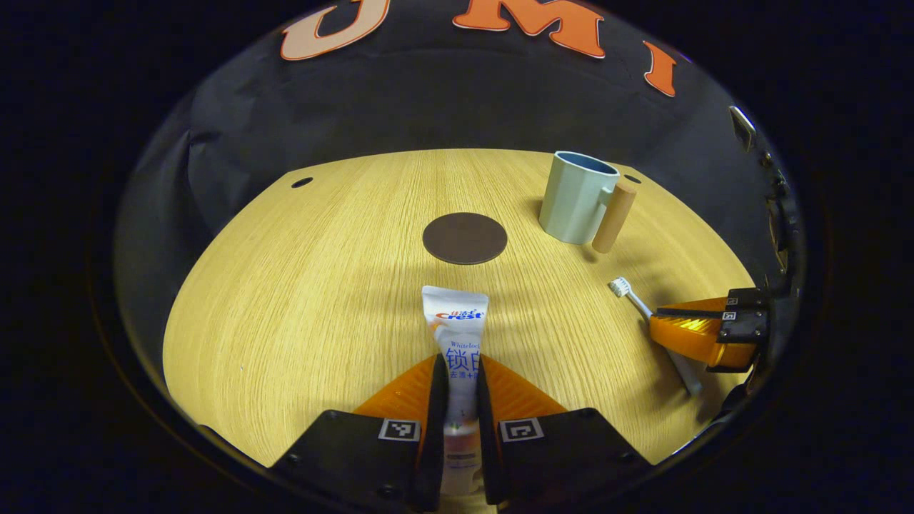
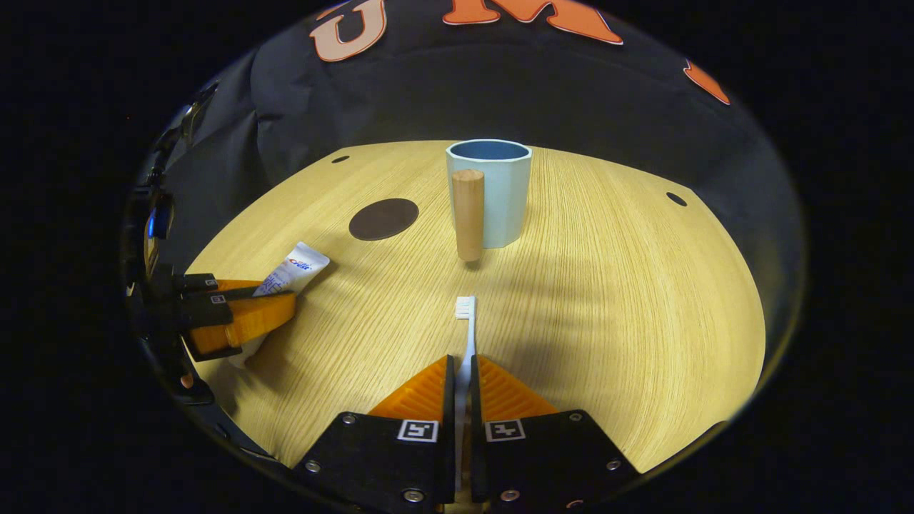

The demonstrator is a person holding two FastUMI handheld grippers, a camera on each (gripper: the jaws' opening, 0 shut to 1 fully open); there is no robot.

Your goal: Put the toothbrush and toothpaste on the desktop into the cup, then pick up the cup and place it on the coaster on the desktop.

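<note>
Toothpaste (image 1: 455, 321) sits clamped between the left gripper (image 1: 457, 378) fingers, tube pointing ahead at the coaster (image 1: 465, 238). Toothbrush (image 2: 465, 321) is pinched in the right gripper (image 2: 462, 378), bristles toward the cup (image 2: 493, 189) straight ahead. Lots of bare desktop (image 2: 628, 300) around both, edges well off.

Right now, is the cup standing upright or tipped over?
Upright: the cup stands on the desktop, open mouth up, its wooden handle vertical.
</note>
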